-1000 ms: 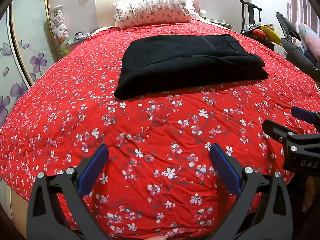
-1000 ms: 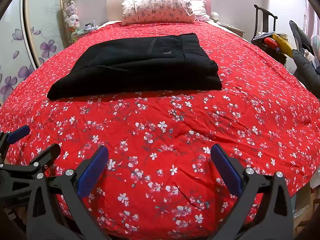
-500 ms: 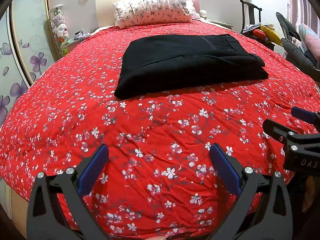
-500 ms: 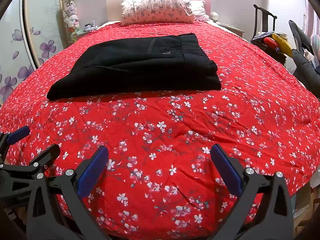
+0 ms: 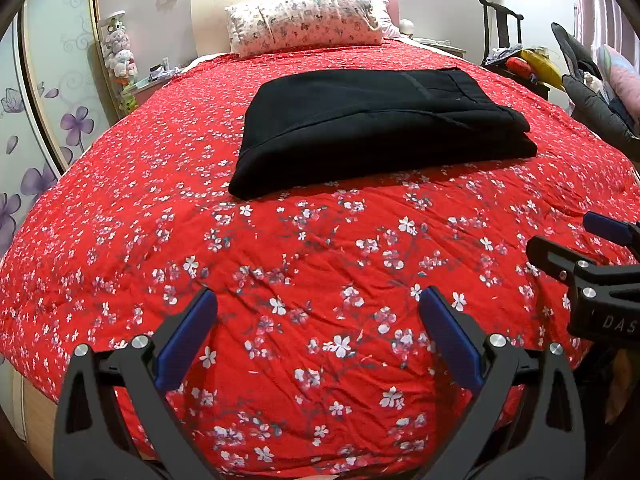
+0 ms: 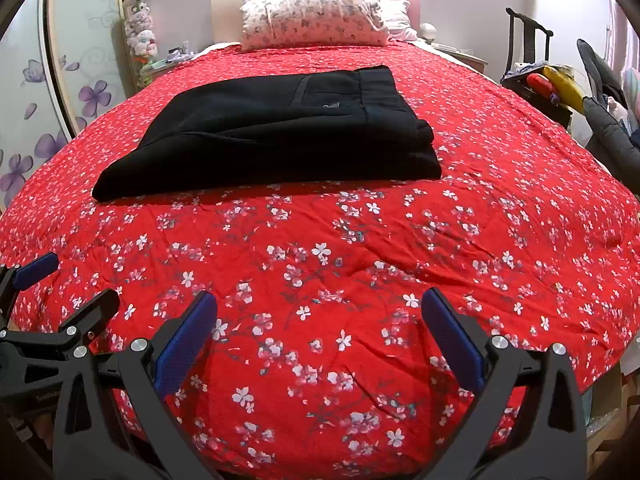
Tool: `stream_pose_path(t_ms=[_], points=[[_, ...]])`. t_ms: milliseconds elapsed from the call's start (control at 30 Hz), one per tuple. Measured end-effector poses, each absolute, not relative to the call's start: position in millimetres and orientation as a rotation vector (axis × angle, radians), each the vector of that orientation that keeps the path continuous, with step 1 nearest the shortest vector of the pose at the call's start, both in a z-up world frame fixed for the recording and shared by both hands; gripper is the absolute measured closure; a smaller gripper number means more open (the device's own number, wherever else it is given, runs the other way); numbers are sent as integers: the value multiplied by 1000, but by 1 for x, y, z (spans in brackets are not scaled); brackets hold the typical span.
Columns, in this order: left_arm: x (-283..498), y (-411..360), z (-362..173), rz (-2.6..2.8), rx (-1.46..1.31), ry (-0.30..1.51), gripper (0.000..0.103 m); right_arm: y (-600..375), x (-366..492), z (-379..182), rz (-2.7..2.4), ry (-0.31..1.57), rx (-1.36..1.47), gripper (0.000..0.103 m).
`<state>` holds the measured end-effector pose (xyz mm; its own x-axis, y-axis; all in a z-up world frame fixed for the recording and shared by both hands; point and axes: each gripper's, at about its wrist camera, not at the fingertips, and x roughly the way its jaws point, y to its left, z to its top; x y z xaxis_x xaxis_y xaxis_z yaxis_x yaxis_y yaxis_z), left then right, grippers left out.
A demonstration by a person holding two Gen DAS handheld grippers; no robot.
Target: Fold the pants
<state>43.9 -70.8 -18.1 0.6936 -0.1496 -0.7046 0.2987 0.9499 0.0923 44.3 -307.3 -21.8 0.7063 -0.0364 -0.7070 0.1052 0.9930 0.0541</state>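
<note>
Bed (image 5: 120, 208): red quilt with white blossom print, lightly wrinkled.
Pants (image 5: 380, 128): black, folded into a flat stack, lying mid-bed on the quilt.
Pillow (image 5: 304, 20): floral, at the headboard end.

Folded black pants (image 6: 280, 136) on red floral bedspread (image 6: 360, 260), apart from spread fingers (image 6: 188, 340).

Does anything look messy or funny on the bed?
Not really. The black pants lie folded in a neat stack on the red blanket, though one corner sticks out toward the left. The blanket is only a bit wrinkled. Both the left gripper and right gripper are open, away from the pants.
</note>
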Motion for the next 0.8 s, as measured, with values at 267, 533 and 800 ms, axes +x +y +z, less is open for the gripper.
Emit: stream_pose_path(t_ms=[267,533,800], points=[[44,-71,-19,-253,205,767,2,-309,42,-23,-79,785,94,1],[43,-72,-20,-254,200,771,2,-311,42,-24,-79,786,94,1],[43,-72,-20,-254,201,771,2,-312,43,-23,-78,786,93,1]])
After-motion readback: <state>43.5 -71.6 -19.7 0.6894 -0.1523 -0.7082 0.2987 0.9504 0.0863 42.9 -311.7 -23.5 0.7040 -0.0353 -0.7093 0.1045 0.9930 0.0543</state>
